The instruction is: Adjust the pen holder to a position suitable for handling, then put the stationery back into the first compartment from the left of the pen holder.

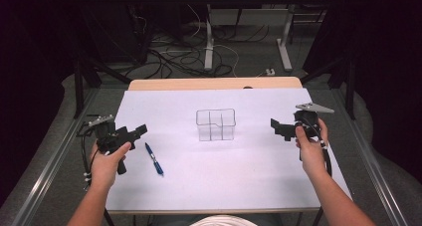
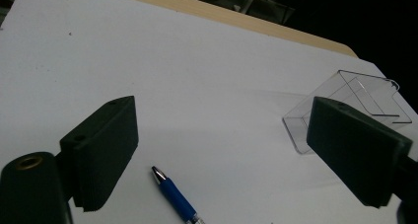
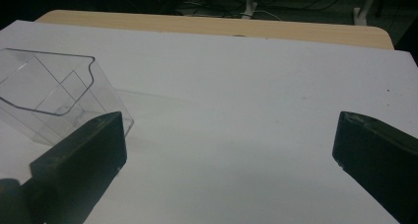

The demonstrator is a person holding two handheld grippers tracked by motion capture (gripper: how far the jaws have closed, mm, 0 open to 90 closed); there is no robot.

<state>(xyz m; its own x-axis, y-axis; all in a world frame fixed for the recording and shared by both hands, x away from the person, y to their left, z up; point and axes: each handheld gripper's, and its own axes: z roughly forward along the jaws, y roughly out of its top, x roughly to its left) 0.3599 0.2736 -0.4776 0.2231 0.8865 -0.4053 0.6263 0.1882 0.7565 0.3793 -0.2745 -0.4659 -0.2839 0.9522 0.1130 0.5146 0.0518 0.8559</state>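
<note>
Over at the left side of the table, the left gripper is hovering with its jaws spread and nothing between them, and the left gripper view shows why that matters: the blue pen is lying on the white surface just ahead of and below the pads, its metal tip pointing away from the camera and its barrel running back toward the person. From above, the pen's long axis is running roughly front to back with a slight slant, so it is sitting nearly in line with the gripper's reach rather than across the gap; a judgement, but the hand looks as if it will need to come over the barrel and turn so the pads meet its sides. Moving toward the middle, the clear plastic organizer is standing upright, divided into compartments and holding nothing I can make out, well apart from the pen. Farther right, the right gripper is pointing in toward that organizer, jaws released wide and gripping nothing. The left hand is plainly the nearer to the pen.
</note>
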